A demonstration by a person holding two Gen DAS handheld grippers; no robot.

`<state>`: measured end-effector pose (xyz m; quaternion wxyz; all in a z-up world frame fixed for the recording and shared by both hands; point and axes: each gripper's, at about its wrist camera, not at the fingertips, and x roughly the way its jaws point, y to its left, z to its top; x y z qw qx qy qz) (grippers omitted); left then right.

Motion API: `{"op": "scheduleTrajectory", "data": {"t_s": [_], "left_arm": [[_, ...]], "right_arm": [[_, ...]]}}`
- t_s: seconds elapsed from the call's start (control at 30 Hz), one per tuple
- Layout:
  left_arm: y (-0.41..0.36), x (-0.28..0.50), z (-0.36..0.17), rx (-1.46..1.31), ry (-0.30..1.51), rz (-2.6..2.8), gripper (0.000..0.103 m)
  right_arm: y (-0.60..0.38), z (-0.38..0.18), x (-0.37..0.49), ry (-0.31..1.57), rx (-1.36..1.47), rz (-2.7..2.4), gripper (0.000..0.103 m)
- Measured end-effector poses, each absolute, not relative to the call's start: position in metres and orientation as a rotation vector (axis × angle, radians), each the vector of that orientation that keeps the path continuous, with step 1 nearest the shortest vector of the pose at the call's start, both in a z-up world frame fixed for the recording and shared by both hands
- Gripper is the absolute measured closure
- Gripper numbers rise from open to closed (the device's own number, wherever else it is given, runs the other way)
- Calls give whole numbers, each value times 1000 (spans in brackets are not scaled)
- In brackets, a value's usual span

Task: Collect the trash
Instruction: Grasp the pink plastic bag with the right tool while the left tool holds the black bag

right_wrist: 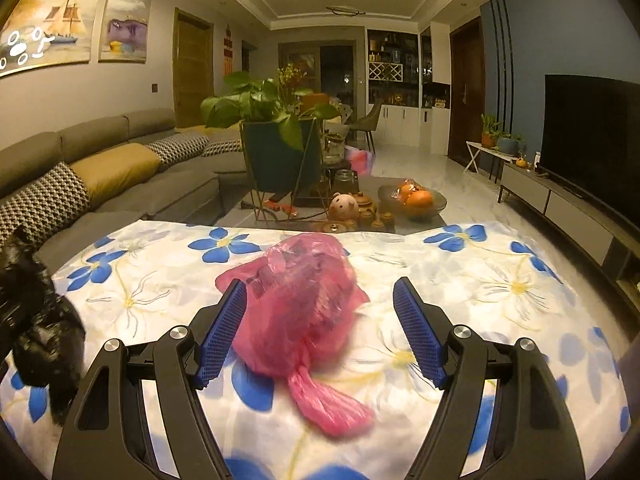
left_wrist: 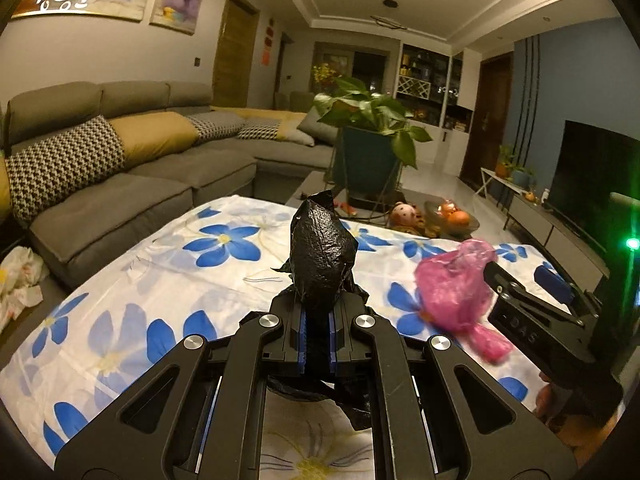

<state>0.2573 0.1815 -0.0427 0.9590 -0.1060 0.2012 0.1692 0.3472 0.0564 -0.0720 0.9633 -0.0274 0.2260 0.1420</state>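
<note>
Black plastic, one crumpled black bag (left_wrist: pixel 322 250), is being clamped upright at frame centre by the left gripper (left_wrist: pixel 317 330), presumably so it can be carried off. One pink bag (right_wrist: pixel 298 308) is lying on the flowered cloth (right_wrist: pixel 500 280), being straddled by the right gripper (right_wrist: pixel 320 330), whose jaws are being held wide apart, seemingly for grasping. Two bags are counted.

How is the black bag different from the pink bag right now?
The black bag is opaque and clamped upright in the left gripper; the pink bag is translucent and lies on the flowered cloth, between the open fingers of the right gripper. Both are crinkled plastic.
</note>
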Motion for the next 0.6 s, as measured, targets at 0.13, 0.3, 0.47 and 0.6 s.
{"op": "scheduleTrajectory", "data": {"t_s": [0.13, 0.3, 0.47, 0.6], "left_arm": [[187, 259, -46, -234, 412, 346, 96], [186, 260, -50, -233, 421, 339, 96], [183, 261, -52, -229, 427, 324, 96], [181, 259, -51, -227, 425, 321, 96]], "right_arm": [[69, -81, 367, 511, -62, 289, 37], [77, -94, 377, 580, -85, 320, 74], [78, -91, 367, 559, -98, 344, 97], [65, -80, 352, 524, -78, 343, 97]]}}
